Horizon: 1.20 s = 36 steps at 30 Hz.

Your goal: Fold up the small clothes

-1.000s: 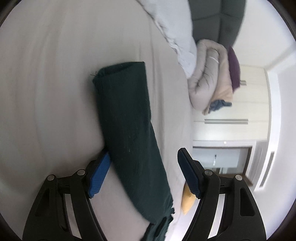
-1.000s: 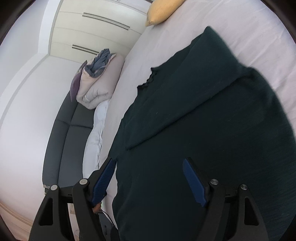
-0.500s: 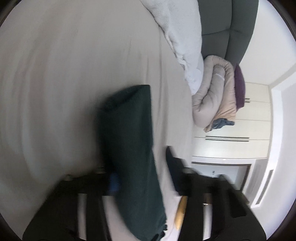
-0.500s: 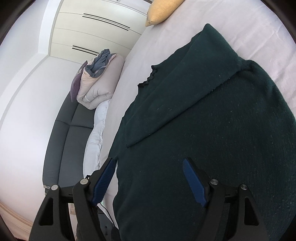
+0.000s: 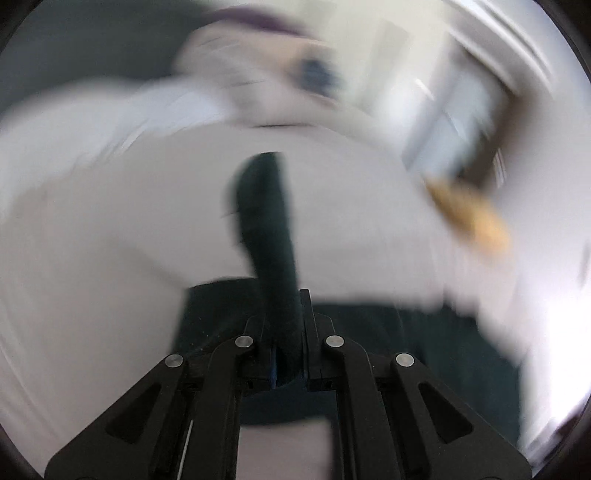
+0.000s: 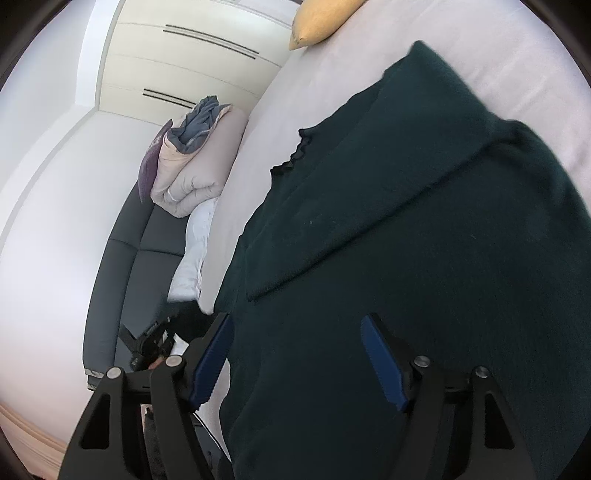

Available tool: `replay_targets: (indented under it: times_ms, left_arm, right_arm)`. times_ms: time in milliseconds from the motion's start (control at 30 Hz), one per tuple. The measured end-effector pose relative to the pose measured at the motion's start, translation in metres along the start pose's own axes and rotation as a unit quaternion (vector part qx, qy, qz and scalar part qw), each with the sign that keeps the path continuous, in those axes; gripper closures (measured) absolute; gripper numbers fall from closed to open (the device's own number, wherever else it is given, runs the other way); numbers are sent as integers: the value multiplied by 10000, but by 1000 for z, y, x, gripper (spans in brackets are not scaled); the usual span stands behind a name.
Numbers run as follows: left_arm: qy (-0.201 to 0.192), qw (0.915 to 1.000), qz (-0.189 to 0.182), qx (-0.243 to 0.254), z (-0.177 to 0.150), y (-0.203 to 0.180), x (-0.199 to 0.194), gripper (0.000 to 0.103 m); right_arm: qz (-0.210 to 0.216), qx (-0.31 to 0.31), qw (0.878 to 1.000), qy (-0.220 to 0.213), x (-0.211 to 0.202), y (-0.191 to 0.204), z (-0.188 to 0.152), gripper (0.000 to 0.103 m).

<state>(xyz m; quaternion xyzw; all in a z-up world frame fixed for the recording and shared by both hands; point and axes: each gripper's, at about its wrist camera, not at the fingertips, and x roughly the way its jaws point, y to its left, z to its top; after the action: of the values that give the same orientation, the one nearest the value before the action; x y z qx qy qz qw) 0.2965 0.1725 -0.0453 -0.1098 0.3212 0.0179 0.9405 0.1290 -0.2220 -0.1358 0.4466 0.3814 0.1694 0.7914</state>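
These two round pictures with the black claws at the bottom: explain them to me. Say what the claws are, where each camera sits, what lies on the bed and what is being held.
A person holds a two-finger gripper in each hand, and each carries a wide-angle camera that looks along its fingers. The blurred picture comes from the left gripper. Its jaws have just closed on the sleeve of a dark green sweater and are lifting it off the pale bed sheet. The sharp picture comes from the right gripper, whose blue-padded jaws stand open over the sweater's body without pinching it; one sleeve already lies folded across. A yellow pillow lies at the far edge of the bed. Folded bedding is piled on a dark sofa beside it.
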Motion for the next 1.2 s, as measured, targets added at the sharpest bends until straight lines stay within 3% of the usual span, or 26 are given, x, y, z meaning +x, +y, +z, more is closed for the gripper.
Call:
replay_targets:
  times_ms: [67, 133, 267, 400, 533, 700, 767, 867, 967, 1067, 1200]
  left_arm:
    - [-1, 9914, 114, 1307, -38, -75, 6, 96]
    - [10, 9804, 195, 1961, -70, -111, 11, 96]
    - [-85, 9643, 449, 2607, -109, -139, 21, 96]
    - [-182, 9663, 468, 2526, -106, -135, 22, 96]
    - [-240, 9628, 513, 2642, -121, -139, 14, 96]
    - [-268, 9624, 525, 2652, -123, -142, 14, 96]
    - [-255, 9630, 508, 2634, -123, -141, 14, 96]
    - [-193, 9641, 391, 2620, -120, -143, 12, 94]
    - [20, 9729, -136, 2308, -116, -136, 1, 86]
    - [174, 9858, -995, 1344, -102, -111, -17, 83]
    - [175, 9923, -1128, 486, -88, -78, -28, 83]
  right_arm:
    - [-20, -114, 9999, 76, 11, 8, 6, 28]
    - [11, -241, 9995, 225, 30, 20, 16, 28]
    - [209, -446, 9967, 649, 70, 44, 31, 28]
    - [436, -231, 9928, 1095, 121, 56, 39, 28]
    - [702, -30, 9849, 1583, 172, 71, 38, 28]
    - [770, 158, 9757, 2046, 216, 82, 35, 30]
    - [631, 49, 9753, 2118, 228, 84, 34, 57]
    - [422, -168, 9769, 2088, 231, 84, 38, 91]
    - [283, -511, 9805, 1878, 216, 90, 46, 93]
    - [-1, -948, 9828, 1587, 187, 91, 62, 94]
    - [-620, -1249, 9836, 1143, 144, 77, 95, 94]
